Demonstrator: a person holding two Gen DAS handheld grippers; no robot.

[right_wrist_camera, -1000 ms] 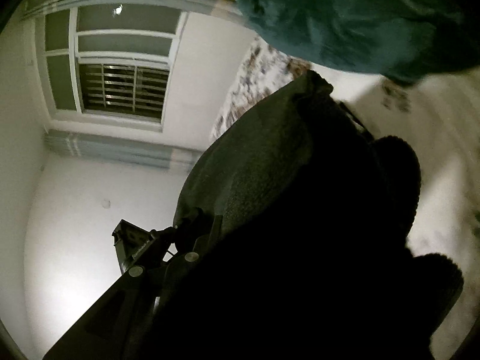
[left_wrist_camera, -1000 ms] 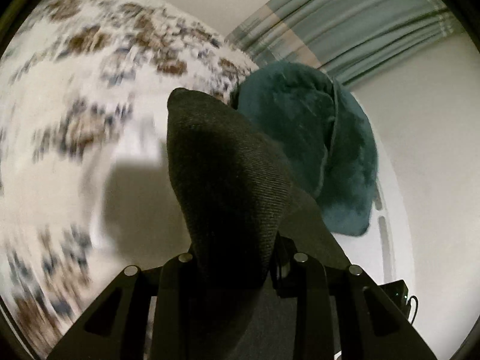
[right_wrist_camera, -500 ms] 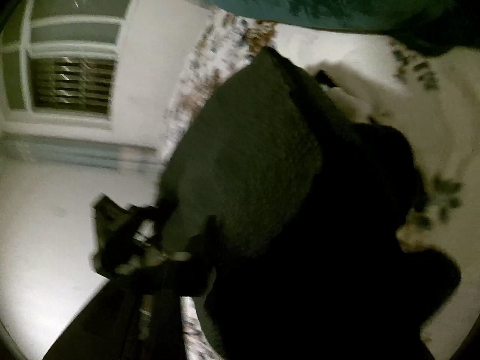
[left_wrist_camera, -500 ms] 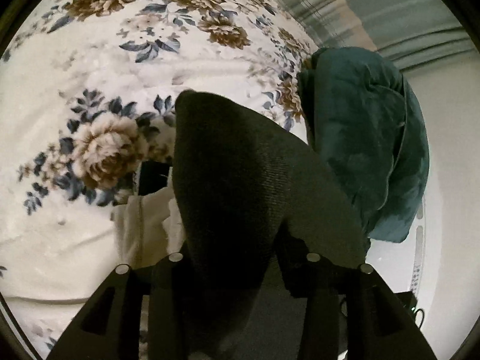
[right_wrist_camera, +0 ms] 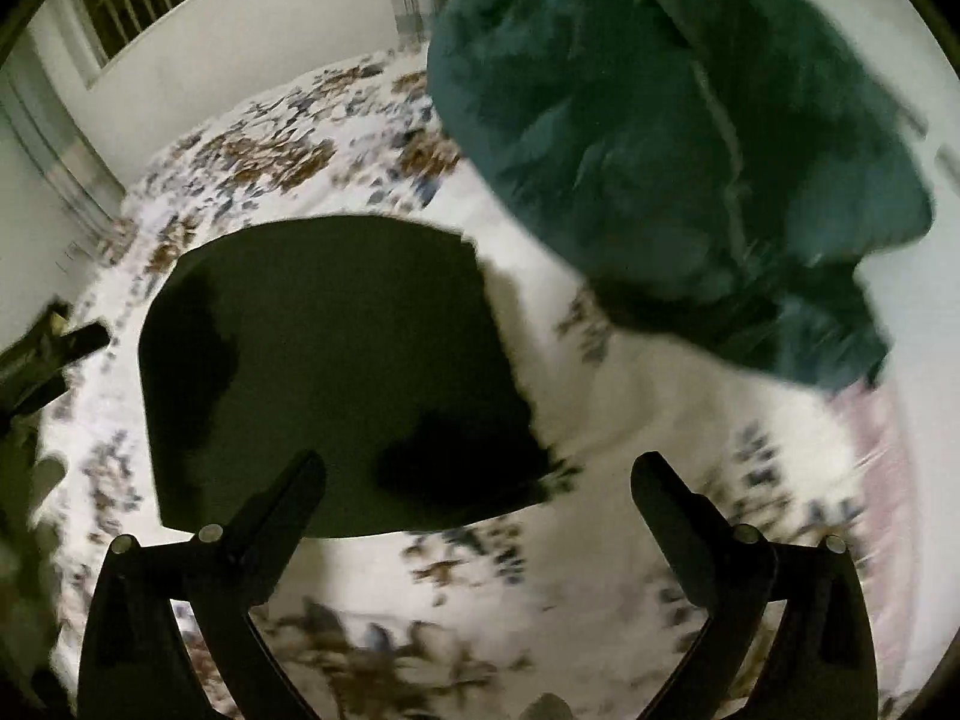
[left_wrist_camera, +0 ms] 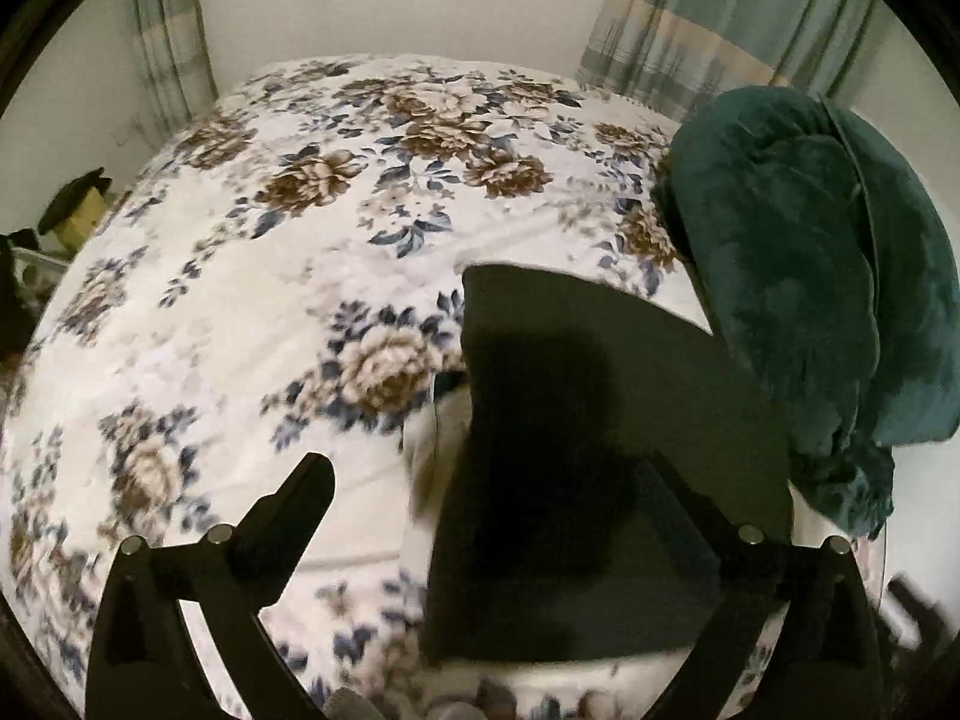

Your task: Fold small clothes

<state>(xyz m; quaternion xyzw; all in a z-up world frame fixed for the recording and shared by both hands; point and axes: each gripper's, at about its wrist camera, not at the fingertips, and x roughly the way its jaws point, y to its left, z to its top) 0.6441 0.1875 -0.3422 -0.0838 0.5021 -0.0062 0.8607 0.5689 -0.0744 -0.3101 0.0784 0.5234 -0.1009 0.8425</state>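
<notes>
A dark folded garment point(left_wrist_camera: 600, 450) lies flat on the floral bedspread point(left_wrist_camera: 300, 276); it also shows in the right wrist view point(right_wrist_camera: 324, 360). A pale cloth point(left_wrist_camera: 432, 444) peeks out from under its left edge. My left gripper point(left_wrist_camera: 498, 504) is open above the garment's near left part, its right finger over the cloth. My right gripper point(right_wrist_camera: 480, 492) is open and empty above the garment's near right edge. Neither holds anything.
A rumpled teal plush blanket point(left_wrist_camera: 810, 300) lies to the right of the garment, and shows large in the right wrist view point(right_wrist_camera: 678, 138). Striped curtains point(left_wrist_camera: 708, 18) and a wall stand behind the bed. Dark clutter point(left_wrist_camera: 66, 210) sits by the bed's left side.
Both grippers have let go of the dark garment and opened. It now lies flat on the bed, and both grippers have pulled back above it.
</notes>
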